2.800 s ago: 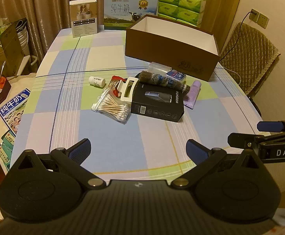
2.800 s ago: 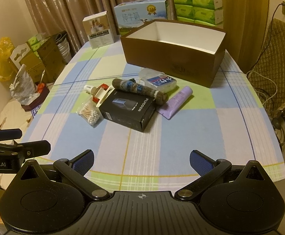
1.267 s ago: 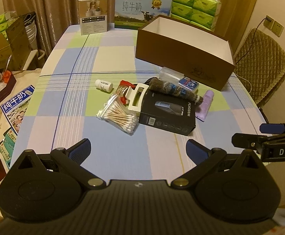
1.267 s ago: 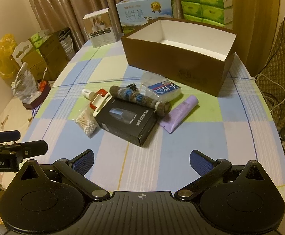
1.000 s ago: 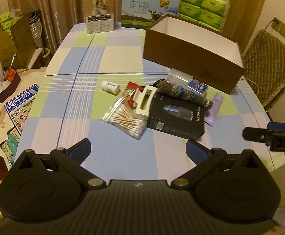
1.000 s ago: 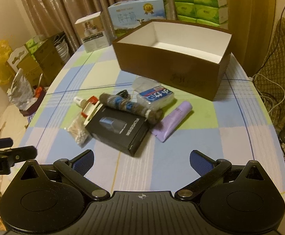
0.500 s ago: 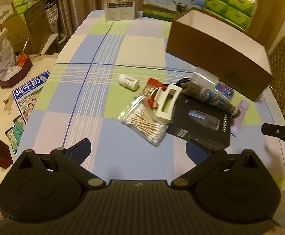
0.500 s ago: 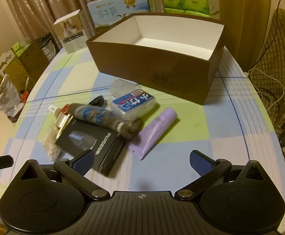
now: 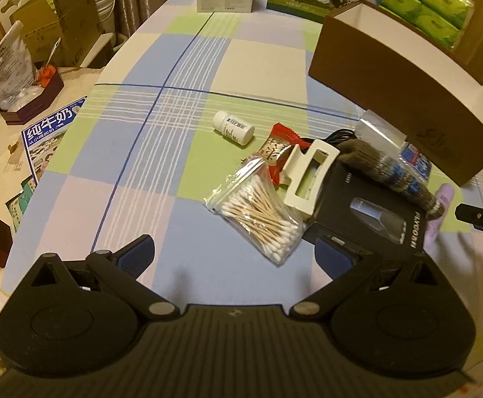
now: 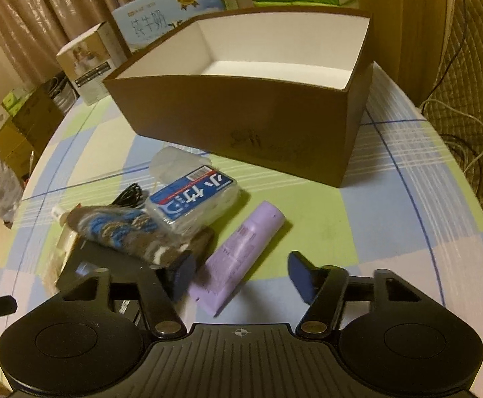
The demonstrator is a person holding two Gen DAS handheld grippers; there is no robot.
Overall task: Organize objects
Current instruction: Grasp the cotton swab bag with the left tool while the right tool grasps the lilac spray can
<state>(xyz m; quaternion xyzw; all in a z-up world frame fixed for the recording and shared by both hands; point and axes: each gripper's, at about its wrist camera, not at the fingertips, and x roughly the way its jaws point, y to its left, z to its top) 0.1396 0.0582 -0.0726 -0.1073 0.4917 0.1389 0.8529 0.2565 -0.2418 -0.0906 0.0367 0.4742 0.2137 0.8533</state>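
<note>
My right gripper (image 10: 241, 273) is spread wide with the purple tube (image 10: 238, 262) sitting low centre of frame between its fingers, not pinched. The brown box (image 10: 241, 112) fills the upper middle, open. My left gripper (image 9: 234, 257) is also spread, hanging just below the bag of cotton swabs (image 9: 258, 212) at mid-frame, with the black box (image 9: 367, 219) to the right.

Brown box (image 10: 241, 122), white inside. Lilac tube (image 10: 241, 258), my pads (image 10: 299, 277) dark blue. Tablecloth (image 9: 161, 152) checked blue, green, cream.
</note>
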